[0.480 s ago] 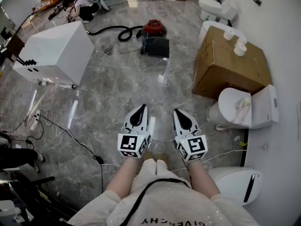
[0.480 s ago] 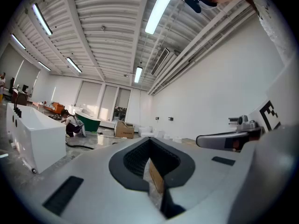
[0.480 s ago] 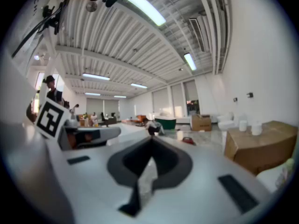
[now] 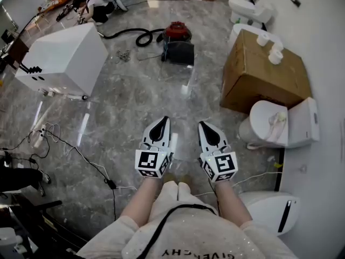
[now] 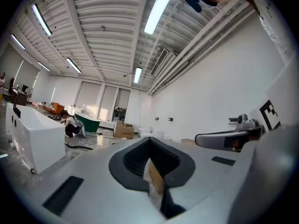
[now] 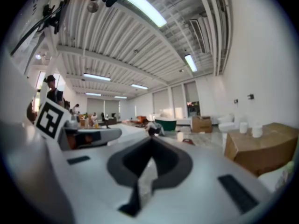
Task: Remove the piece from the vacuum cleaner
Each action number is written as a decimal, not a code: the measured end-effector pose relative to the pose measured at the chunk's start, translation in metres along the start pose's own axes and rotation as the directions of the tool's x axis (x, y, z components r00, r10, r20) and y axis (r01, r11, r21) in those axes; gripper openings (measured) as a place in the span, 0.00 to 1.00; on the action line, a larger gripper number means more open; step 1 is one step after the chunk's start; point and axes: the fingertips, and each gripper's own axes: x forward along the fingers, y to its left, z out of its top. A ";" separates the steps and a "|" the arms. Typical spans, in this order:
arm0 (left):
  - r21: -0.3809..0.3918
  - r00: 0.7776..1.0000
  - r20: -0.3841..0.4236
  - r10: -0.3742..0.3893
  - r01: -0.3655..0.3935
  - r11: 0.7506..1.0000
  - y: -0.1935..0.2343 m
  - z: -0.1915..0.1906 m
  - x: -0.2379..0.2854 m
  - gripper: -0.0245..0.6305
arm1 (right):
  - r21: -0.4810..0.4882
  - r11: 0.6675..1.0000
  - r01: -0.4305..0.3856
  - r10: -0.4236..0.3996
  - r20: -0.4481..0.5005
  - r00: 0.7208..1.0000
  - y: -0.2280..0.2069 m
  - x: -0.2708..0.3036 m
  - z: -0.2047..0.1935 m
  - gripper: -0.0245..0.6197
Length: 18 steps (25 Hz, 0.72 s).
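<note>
With the fingers pressed together and empty, the left gripper (image 4: 163,123) and right gripper (image 4: 204,126) are held side by side. The vacuum cleaner (image 4: 177,40) stands well apart on the floor (image 4: 129,99). No removal has begun; an approach is required first.
</note>
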 end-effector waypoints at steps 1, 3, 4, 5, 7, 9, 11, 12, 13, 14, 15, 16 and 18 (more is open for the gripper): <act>-0.001 1.000 -0.001 0.002 -0.002 1.000 -0.001 -0.001 0.001 0.07 | 0.001 1.000 0.000 0.000 0.001 1.000 -0.001 0.000 0.000 0.06; -0.003 1.000 -0.002 0.007 -0.007 1.000 -0.001 -0.002 0.001 0.07 | -0.010 1.000 0.003 -0.003 0.001 1.000 -0.003 -0.001 0.000 0.06; -0.005 1.000 -0.002 0.010 -0.010 1.000 -0.001 -0.003 0.002 0.07 | -0.027 1.000 0.003 -0.003 0.001 1.000 -0.003 -0.002 0.000 0.06; -0.008 1.000 -0.002 0.014 -0.014 1.000 -0.001 -0.003 0.002 0.07 | -0.048 0.999 -0.001 0.001 0.002 1.000 -0.002 -0.002 0.000 0.06; -0.012 1.000 -0.001 0.023 -0.023 1.000 -0.001 -0.005 0.005 0.07 | -0.072 0.997 -0.016 0.016 0.007 1.000 -0.001 -0.001 0.002 0.06; -0.014 1.000 -0.001 0.031 -0.031 0.999 -0.001 -0.006 0.007 0.07 | -0.059 0.998 -0.030 0.031 0.017 0.999 -0.002 -0.001 0.005 0.06; -0.010 0.999 0.004 0.035 -0.035 0.999 -0.002 -0.005 0.008 0.07 | -0.043 0.998 -0.041 0.042 0.026 0.999 -0.004 -0.002 0.007 0.06; -0.006 0.999 0.010 0.036 -0.036 0.999 -0.002 -0.004 0.009 0.07 | -0.038 0.998 -0.044 0.045 0.030 0.999 -0.006 -0.002 0.008 0.06; -0.002 0.999 0.016 0.038 -0.038 0.999 -0.002 -0.002 0.009 0.07 | -0.032 0.998 -0.045 0.046 0.034 0.998 -0.009 -0.001 0.008 0.06; 0.003 0.999 0.020 0.040 -0.040 0.999 -0.001 -0.002 0.010 0.07 | -0.026 0.999 -0.045 0.046 0.035 0.998 -0.011 0.000 0.008 0.06; 0.007 0.999 0.020 0.043 -0.043 0.999 -0.001 -0.002 0.011 0.07 | -0.021 0.999 -0.044 0.045 0.033 0.998 -0.014 0.001 0.007 0.06; 0.007 0.999 0.016 0.048 -0.048 0.999 0.000 -0.005 0.012 0.07 | -0.021 0.999 -0.045 0.045 0.027 0.999 -0.015 0.001 0.004 0.06; -0.003 0.998 0.006 0.061 -0.061 0.998 0.005 -0.010 0.015 0.07 | -0.047 0.997 -0.057 0.057 0.008 0.998 -0.014 0.003 -0.002 0.06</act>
